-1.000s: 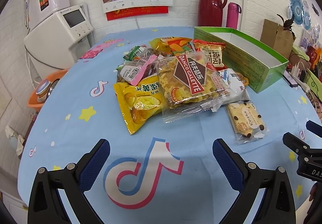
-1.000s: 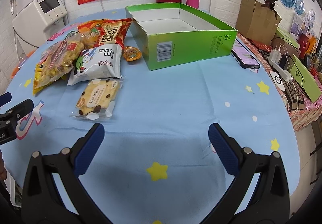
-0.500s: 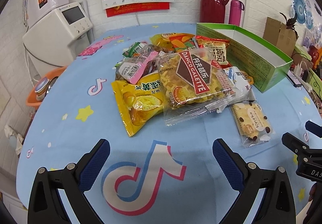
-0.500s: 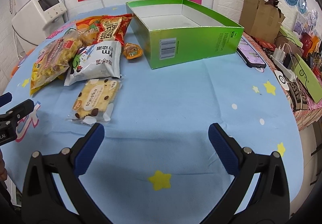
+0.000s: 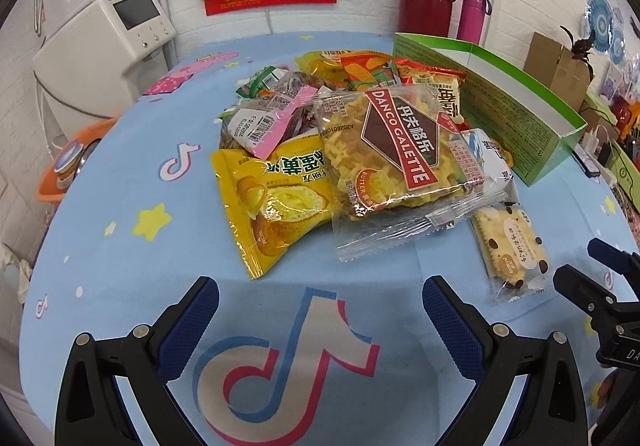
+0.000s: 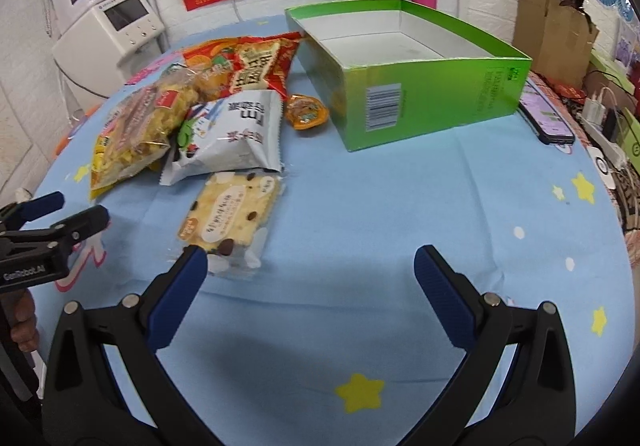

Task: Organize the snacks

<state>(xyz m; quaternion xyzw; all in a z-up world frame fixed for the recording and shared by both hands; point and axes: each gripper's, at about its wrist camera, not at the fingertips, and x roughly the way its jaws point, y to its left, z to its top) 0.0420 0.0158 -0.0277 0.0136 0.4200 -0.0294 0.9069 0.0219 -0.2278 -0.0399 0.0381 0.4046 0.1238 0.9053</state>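
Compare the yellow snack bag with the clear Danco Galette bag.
The yellow snack bag is opaque with a printed picture; the Danco Galette bag is clear plastic, showing its waffle biscuits. The yellow bag lies partly beneath it; the Danco bag rests on top of the pile. The Danco bag looks larger. Both lie sealed on the blue tablecloth.

bare cloth (image 6: 360, 205) before green box (image 6: 420, 101); snack pile (image 5: 360, 149) crowds its left.

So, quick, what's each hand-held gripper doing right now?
Left hand-held gripper: open, holding nothing.
Right hand-held gripper: open, holding nothing; its left finger overlaps the cookie packet.
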